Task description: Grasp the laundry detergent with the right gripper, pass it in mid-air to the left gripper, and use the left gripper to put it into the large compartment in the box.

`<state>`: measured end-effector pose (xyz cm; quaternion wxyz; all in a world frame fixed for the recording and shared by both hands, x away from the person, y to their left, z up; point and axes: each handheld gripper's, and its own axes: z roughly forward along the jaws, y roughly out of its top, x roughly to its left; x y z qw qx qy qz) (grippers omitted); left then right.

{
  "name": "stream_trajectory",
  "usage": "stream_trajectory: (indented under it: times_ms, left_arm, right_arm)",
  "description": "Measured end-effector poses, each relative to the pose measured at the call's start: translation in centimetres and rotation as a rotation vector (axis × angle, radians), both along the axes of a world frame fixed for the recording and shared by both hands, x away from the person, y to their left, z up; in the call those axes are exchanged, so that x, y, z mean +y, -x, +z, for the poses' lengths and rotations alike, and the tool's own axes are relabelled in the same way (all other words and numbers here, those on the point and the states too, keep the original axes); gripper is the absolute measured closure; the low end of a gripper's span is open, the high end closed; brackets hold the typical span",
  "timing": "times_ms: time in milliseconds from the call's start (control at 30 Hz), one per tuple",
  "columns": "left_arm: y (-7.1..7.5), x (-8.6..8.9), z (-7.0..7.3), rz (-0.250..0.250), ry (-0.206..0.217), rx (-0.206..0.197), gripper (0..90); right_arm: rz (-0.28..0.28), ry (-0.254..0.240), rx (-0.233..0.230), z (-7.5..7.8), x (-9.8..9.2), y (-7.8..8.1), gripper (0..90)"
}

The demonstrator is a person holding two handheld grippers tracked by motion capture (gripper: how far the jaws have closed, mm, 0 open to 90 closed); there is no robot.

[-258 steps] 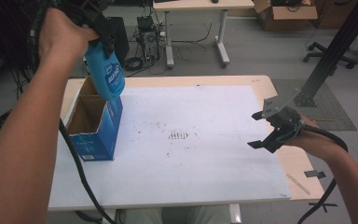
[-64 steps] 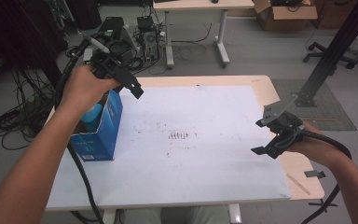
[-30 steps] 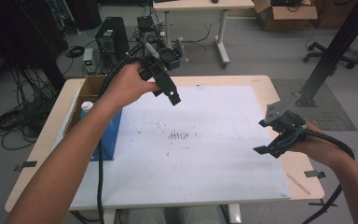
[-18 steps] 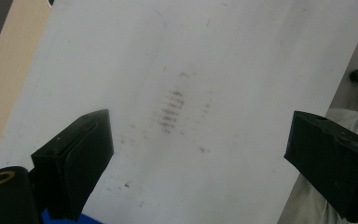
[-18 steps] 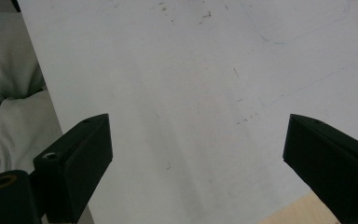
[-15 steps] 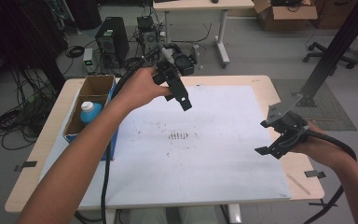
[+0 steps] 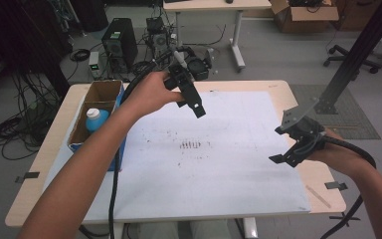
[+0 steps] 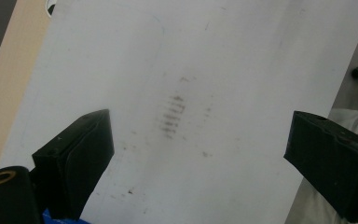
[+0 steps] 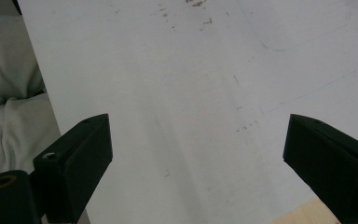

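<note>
A blue bottle with a white cap (image 7: 96, 118) stands inside an open cardboard box with blue sides (image 7: 110, 90) at the table's left edge. My left gripper (image 7: 191, 97) hangs in the air above the far middle of the white sheet (image 7: 214, 174), well to the right of the box. Its jaws are wide open and empty (image 8: 198, 140), looking down on dark smudges (image 8: 171, 114) on the sheet. My right gripper (image 7: 282, 145) hovers low over the sheet's right edge, open with nothing between its jaws (image 9: 198, 140).
The wooden table (image 7: 40, 174) shows bare strips around the sheet, with tape marks (image 7: 336, 185) near the right front corner. A black slanted post (image 7: 350, 59) rises off the right side. Behind the table are a computer tower (image 7: 118, 46), cables and another desk (image 7: 214, 6).
My left gripper lowered the blue bottle into the box, let go and swung right, over the middle of the sheet. The right gripper has hardly moved.
</note>
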<state>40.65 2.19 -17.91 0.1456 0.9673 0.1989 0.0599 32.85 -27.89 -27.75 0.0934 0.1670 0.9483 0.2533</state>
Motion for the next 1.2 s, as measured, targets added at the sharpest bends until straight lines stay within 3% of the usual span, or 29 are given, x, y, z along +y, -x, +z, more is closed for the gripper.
stream_trajectory:
  times_ms: [700,967,1200]
  left_arm:
    - [-0.3,-0.23,-0.21,0.002,-0.001,0.002,8.2]
    - [-0.33,-0.07,-0.17,0.007,0.001,0.002,8.3]
    - [-0.41,0.04,-0.15,0.013,0.001,0.003,8.3]
  right_arm:
    - [0.004,0.006,0.01,-0.23,0.19,-0.13,7.3]
    - [0.001,0.011,0.036,-0.28,0.38,-0.41,6.6]
    - [0.001,0.002,0.021,-0.19,0.35,-0.43,6.7]
